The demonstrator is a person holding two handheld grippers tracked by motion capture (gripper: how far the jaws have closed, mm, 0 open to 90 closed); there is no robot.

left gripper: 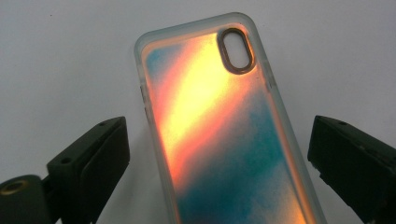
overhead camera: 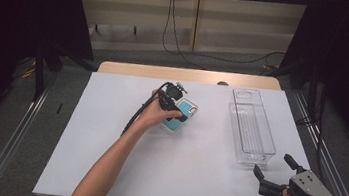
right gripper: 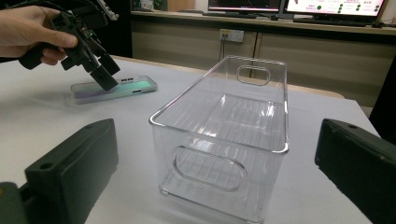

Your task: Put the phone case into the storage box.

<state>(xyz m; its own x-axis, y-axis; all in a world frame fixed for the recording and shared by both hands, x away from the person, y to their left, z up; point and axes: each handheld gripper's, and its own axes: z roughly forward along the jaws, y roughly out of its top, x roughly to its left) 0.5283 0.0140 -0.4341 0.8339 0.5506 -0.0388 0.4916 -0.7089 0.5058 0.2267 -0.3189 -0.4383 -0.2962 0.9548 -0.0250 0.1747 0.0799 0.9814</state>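
A phone case (overhead camera: pixel 183 118) with a clear rim and an orange-and-teal back lies flat on the white table top, left of centre. My left gripper (overhead camera: pixel 174 105) points down over it, open. In the left gripper view the case (left gripper: pixel 219 126) lies between the two jaws of the left gripper (left gripper: pixel 219 168), with a gap on each side. The right gripper view shows the left gripper (right gripper: pixel 100 70) with its tips just above the case (right gripper: pixel 135 86). My right gripper (overhead camera: pixel 275 167) rests open near the front right corner, facing the short end of a clear plastic bin (overhead camera: pixel 264 139).
The empty bin (right gripper: pixel 215 136) stands lengthwise at the right, open side up, with handle cut-outs in both ends. The white sheet (overhead camera: pixel 179 169) covers the table. Metal rails (overhead camera: pixel 11 138) run along both sides, and cables (overhead camera: pixel 175 37) lie on the floor beyond the far edge.
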